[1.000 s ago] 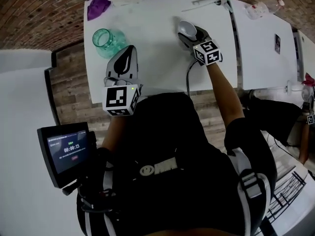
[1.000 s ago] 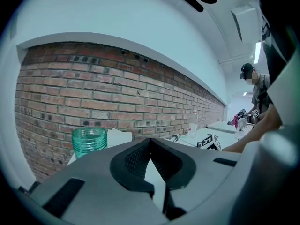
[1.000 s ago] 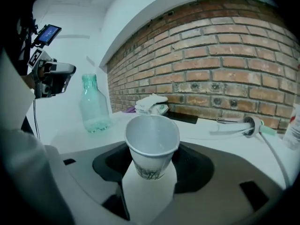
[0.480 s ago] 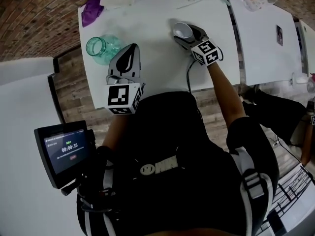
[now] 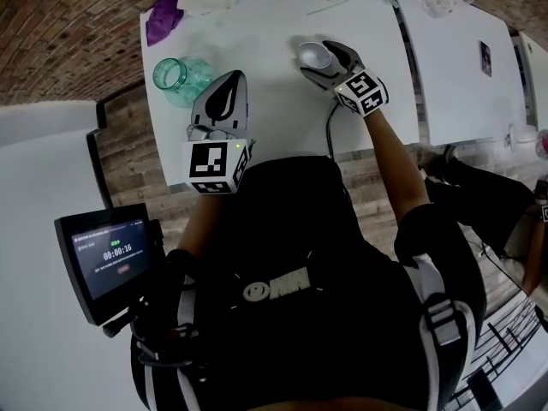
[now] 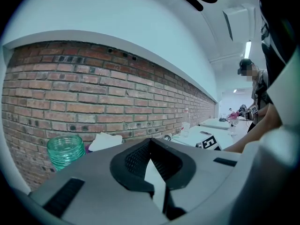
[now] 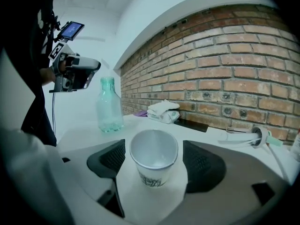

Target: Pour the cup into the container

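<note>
1. A lab-like recording room: bare white tables (image 5: 257, 67) stand in a row beside a red brick wall (image 6: 93, 93).
2. A strip light (image 6: 247, 49) hangs overhead; another person (image 6: 260, 93) stands far right, and a timer screen (image 5: 107, 259) sits near left.

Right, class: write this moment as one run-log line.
right gripper: jaws just opened, paper cup between, untouched | left gripper: shut, empty | green glass jar: upright on white table

**Right gripper (image 7: 153, 145) lets go of the cup (image 7: 153, 165)**
Its jaws have just spread wider, and the cup now stands free between them on the table (image 7: 140, 123), touching neither.
</note>
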